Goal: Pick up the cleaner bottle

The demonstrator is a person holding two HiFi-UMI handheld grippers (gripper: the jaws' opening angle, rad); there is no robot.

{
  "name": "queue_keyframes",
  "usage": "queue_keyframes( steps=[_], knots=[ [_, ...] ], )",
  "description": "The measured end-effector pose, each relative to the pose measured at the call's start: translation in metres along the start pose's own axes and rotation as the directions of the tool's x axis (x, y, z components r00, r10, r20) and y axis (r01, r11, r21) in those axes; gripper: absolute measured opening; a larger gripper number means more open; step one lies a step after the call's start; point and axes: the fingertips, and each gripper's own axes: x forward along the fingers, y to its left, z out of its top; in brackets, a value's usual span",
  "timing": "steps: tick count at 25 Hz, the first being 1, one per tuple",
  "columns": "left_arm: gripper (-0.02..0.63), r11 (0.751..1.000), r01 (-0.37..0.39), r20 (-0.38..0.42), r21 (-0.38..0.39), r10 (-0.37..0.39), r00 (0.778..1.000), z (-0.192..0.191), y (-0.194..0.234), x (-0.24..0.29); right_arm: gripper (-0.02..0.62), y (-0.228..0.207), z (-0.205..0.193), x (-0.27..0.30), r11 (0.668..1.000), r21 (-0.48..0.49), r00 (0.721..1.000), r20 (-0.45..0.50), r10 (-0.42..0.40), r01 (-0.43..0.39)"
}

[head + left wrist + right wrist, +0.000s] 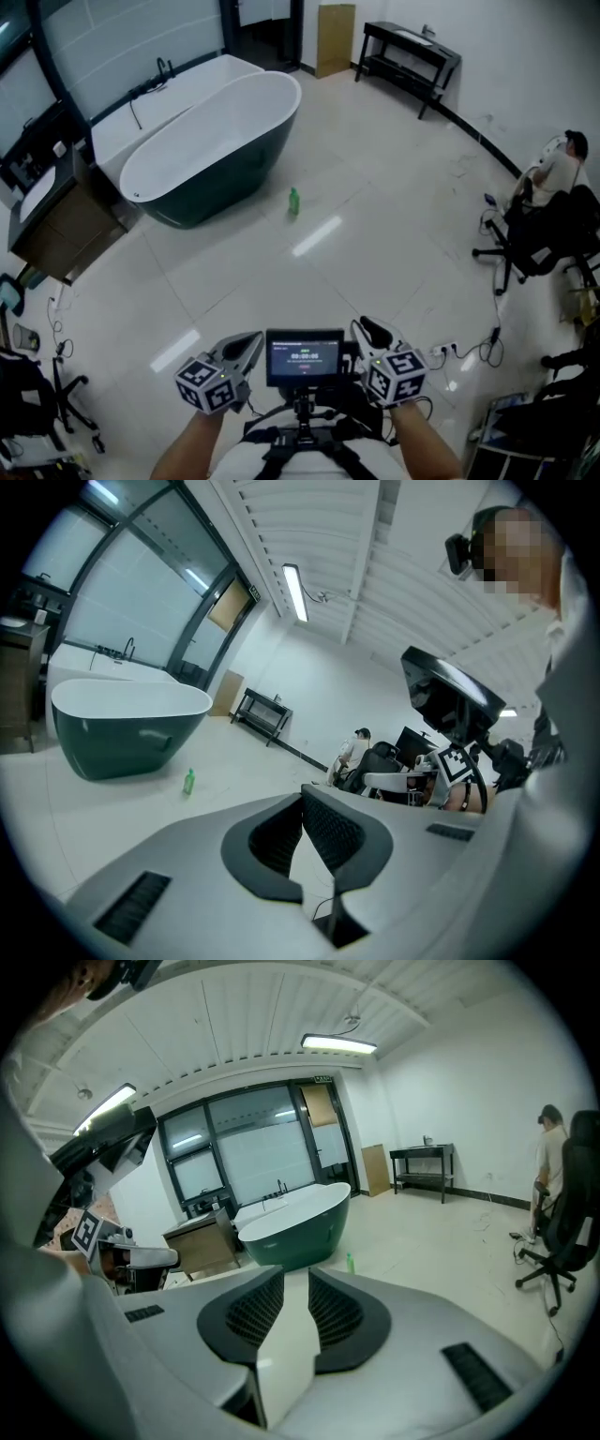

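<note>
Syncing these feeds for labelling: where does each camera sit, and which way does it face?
Head view: on the person's head, looking steeply down at floor, bathtub and cleaner bottle; shows forearms, left gripper, right gripper.
Left gripper view: rides the left gripper, along its shut jaws toward bathtub and bottle; person's torso at right.
Right gripper view: rides the right gripper, along its parted jaws toward both too.
Shared: all three show bathtub and bottle.

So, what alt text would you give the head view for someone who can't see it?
A small green bottle stands on a pale floor beside a dark green bathtub, seen from above. At the bottom edge are the left gripper and right gripper, both empty and far from the bottle.
</note>
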Motion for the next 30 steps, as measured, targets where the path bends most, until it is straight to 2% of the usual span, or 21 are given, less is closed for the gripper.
queue_keyframes(
  steps=[7,13,22,30],
  knots=[
    [0.0,0.998,-0.045,-0.03,-0.035,0.044,0.999,0.022,0.039,0.024,0.081,-0.021,0.023,0.057,1.0,0.011,0.999,-0.022,0.027,-0.027],
    [0.0,0.996,-0.089,-0.022,-0.017,0.089,0.996,0.056,0.061,0.074,0.081,-0.058,0.052,0.107,0.997,0.002,0.996,-0.028,0.083,-0.083],
    [0.0,0.991,-0.129,-0.033,0.041,0.13,0.991,0.117,0.058,0.186,0.081,-0.153,0.106,0.138,0.994,0.006,0.993,-0.031,0.11,-0.11],
    [0.0,0.987,-0.147,-0.05,0.063,0.15,0.987,0.145,0.086,0.227,0.081,-0.169,0.117,0.172,0.991,0.025,0.987,-0.087,0.136,-0.134]
  ],
)
